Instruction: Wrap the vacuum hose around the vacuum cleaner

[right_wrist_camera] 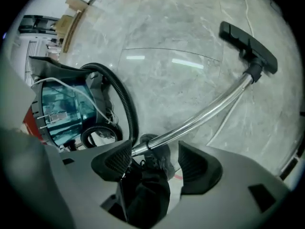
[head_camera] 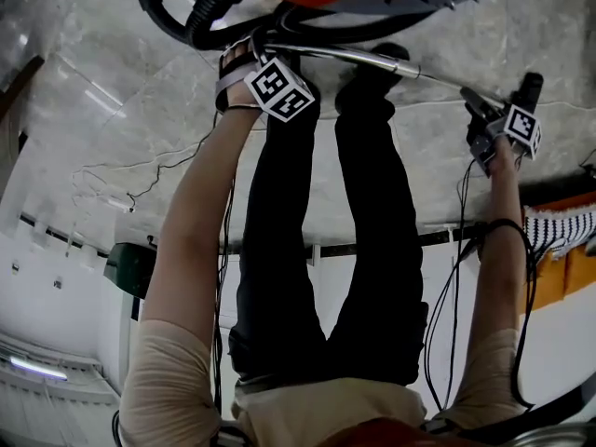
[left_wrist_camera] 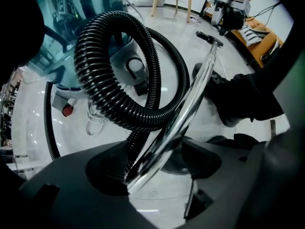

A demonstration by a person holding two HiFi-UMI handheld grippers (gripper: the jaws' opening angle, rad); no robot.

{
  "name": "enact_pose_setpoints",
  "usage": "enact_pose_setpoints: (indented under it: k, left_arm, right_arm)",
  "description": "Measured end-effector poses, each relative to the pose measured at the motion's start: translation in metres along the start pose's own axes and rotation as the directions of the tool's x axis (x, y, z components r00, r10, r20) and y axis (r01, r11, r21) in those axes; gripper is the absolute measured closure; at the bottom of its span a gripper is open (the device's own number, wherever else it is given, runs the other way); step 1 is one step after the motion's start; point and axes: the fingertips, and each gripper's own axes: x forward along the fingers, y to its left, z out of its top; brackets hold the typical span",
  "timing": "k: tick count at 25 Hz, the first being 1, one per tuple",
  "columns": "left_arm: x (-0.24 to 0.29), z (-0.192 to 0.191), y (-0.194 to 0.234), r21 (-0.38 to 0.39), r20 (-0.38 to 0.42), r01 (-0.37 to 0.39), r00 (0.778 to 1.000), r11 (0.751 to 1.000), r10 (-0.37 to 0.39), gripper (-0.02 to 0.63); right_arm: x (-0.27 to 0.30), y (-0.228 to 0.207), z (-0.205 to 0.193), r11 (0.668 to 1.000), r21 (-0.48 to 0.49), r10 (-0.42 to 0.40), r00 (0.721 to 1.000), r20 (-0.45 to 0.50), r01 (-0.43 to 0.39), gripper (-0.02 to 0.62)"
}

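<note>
A: Left claw [left_wrist_camera: 151,165] first. It's clamped, with the pads squeezing the shiny wand [left_wrist_camera: 194,94] right at the end where the black ribbed hose [left_wrist_camera: 97,82] joins it.

B: And pointing straight down at the floor [right_wrist_camera: 181,27]. How about the right claw [right_wrist_camera: 155,161]?

A: Wide open, pads well apart, nothing pressed between them. (Through the gap you only get the person's shoe [right_wrist_camera: 158,157] and dark trousers, further off.)

B: It hangs near the wand's other end, close to the black floor head [right_wrist_camera: 248,46]. Whether it touches there, I can't tell.

A: So the wand runs low across in front of the person's feet, from one claw toward the other.

B: And the hose?

A: It climbs out of the left claw in one big loop, then arches back to the vacuum cleaner [right_wrist_camera: 66,101], looping beside it. A smaller turn of ribbed hose shows down by the base.

B: The cleaner itself sits on grey marble tiles just beyond the person's feet. Its clear teal bin faces both claws and it has a red-orange shell.
</note>
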Motion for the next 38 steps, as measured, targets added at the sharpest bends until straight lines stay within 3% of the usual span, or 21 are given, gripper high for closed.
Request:
enact_pose_setpoints:
  k: [3,5,7,12,13,16,17,18,20,21,22,23,26,30,34,36,38]
  left_arm:
    - [-0.017,0.003,-0.002,-0.063,0.011,0.055,0.998,0.996,-0.054,0.247]
    - [-0.036,0.0,0.005,-0.122,0.011,0.073,0.997,0.99,-0.072,0.247]
    - [-0.06,-0.004,0.015,-0.181,0.015,0.092,0.996,0.979,-0.09,0.247]
    - [-0.142,-0.019,0.032,-0.266,0.026,0.145,0.989,0.953,-0.143,0.247]
    - [-0.159,-0.017,0.041,-0.272,0.043,0.17,0.985,0.947,-0.164,0.247]
    - [-0.217,-0.018,0.063,-0.31,0.062,0.234,0.972,0.921,-0.226,0.247]
    - [-0.24,-0.019,0.063,-0.321,0.065,0.241,0.97,0.916,-0.233,0.247]
    - [-0.264,-0.019,0.063,-0.324,0.076,0.244,0.97,0.914,-0.232,0.247]
    - [-0.308,-0.021,0.065,-0.322,0.077,0.229,0.973,0.919,-0.216,0.247]
    - [-0.328,-0.023,0.07,-0.318,0.07,0.217,0.976,0.923,-0.205,0.247]
    - [-0.347,-0.025,0.075,-0.317,0.074,0.214,0.977,0.924,-0.201,0.247]
    - [-0.367,-0.026,0.076,-0.324,0.094,0.231,0.973,0.917,-0.212,0.247]
    - [-0.423,-0.013,0.063,-0.342,0.198,0.302,0.949,0.89,-0.246,0.247]
    - [-0.477,-0.002,0.048,-0.298,0.261,0.304,0.938,0.905,-0.229,0.247]
    - [-0.52,-0.014,0.025,-0.337,0.319,0.339,0.919,0.878,-0.233,0.247]
    - [-0.538,-0.023,0.031,-0.362,0.347,0.338,0.914,0.869,-0.211,0.247]
    - [-0.563,-0.03,0.041,-0.377,0.41,0.348,0.894,0.859,-0.182,0.247]
  right_arm:
    - [-0.017,0.025,-0.005,0.997,-0.051,0.059,0.998,0.013,-0.058,0.307]
    - [-0.03,0.057,-0.014,0.982,-0.064,0.176,0.984,0.015,-0.175,0.307]
    - [-0.048,0.1,-0.026,0.938,-0.084,0.337,0.942,0.001,-0.336,0.307]
    - [-0.138,0.221,-0.063,0.765,-0.118,0.639,0.769,0.014,-0.633,0.31]
    - [-0.16,0.248,-0.069,0.718,-0.14,0.692,0.721,0.03,-0.682,0.31]
    - [-0.236,0.332,-0.094,0.533,-0.195,0.844,0.534,0.052,-0.824,0.334]
    - [-0.262,0.354,-0.109,0.485,-0.215,0.872,0.488,0.041,-0.848,0.334]
    - [-0.285,0.372,-0.124,0.455,-0.239,0.886,0.463,0.027,-0.858,0.334]
    - [-0.318,0.393,-0.145,0.44,-0.292,0.89,0.455,0.018,-0.849,0.375]
    - [-0.327,0.402,-0.15,0.448,-0.322,0.885,0.465,0.025,-0.834,0.446]
    - [-0.332,0.411,-0.154,0.459,-0.348,0.877,0.479,0.031,-0.818,0.575]
    - [-0.334,0.421,-0.159,0.47,-0.37,0.868,0.495,0.031,-0.801,0.592]
    - [-0.354,0.448,-0.186,0.492,-0.435,0.841,0.541,0.013,-0.754,0.592]
    - [-0.39,0.47,-0.209,0.463,-0.478,0.857,0.515,0.026,-0.746,0.592]
    - [-0.407,0.481,-0.226,0.462,-0.459,0.864,0.502,0.039,-0.759,0.592]
    - [-0.409,0.495,-0.232,0.448,-0.469,0.87,0.492,0.032,-0.761,0.592]
    - [-0.411,0.516,-0.245,0.426,-0.501,0.865,0.502,-0.02,-0.754,0.592]
